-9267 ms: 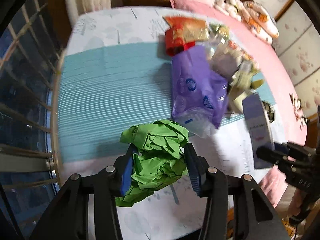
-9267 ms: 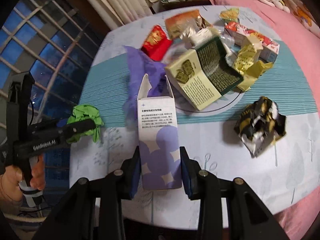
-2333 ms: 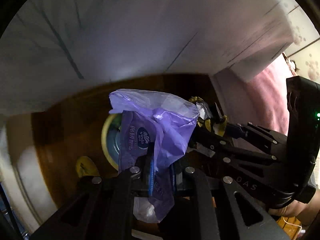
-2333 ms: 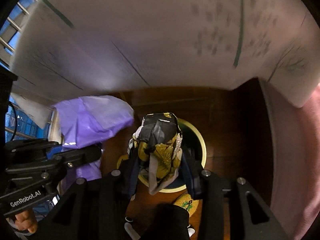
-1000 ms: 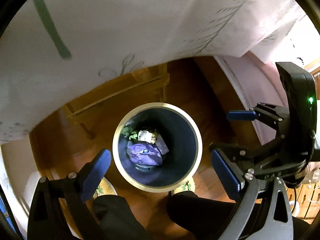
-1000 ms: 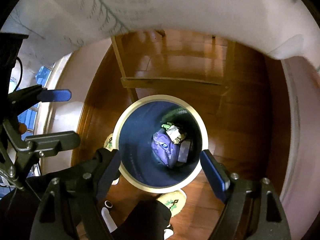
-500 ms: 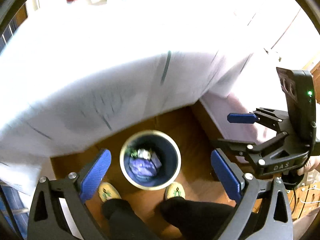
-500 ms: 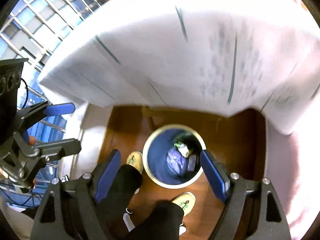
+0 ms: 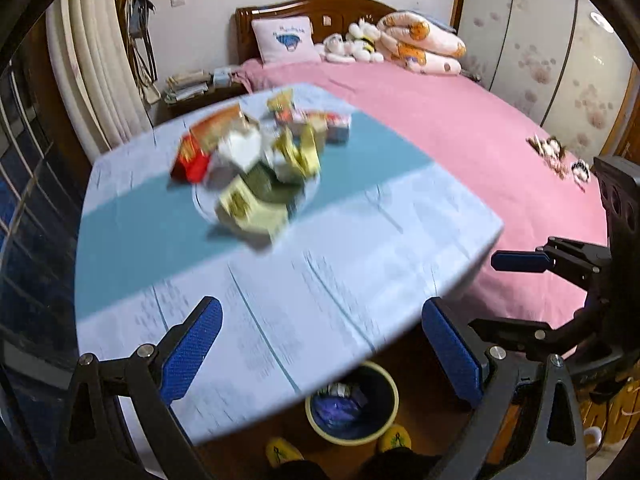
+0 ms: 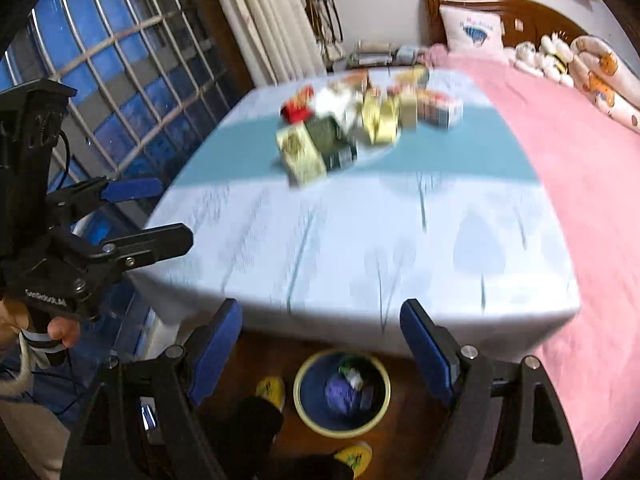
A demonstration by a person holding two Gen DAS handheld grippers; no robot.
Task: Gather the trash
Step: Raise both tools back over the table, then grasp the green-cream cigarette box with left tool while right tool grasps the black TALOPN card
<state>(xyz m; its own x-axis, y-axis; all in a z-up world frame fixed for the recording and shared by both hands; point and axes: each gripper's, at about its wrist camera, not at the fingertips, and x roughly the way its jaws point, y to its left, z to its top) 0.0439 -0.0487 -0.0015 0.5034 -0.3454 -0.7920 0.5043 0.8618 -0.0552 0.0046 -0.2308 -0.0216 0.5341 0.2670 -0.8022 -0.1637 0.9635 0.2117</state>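
Both grippers [image 9: 322,346] [image 10: 322,344] empty above bin [image 10: 298,394]

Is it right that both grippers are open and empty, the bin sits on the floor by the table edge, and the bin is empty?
Not quite: the bin holds trash, including a purple bag, seen from the right wrist. The left gripper and right gripper are open and empty.

I see a pale-blue printed cloth table cover [image 9: 328,272], matt; glossy brown wood floor [image 10: 404,452]; cream-rimmed dark-blue plastic bin [image 10: 301,404] w/ smooth rim; crinkly foil and cardboard wrappers [image 9: 256,168], blurred; matt pink bedspread [image 9: 460,120].
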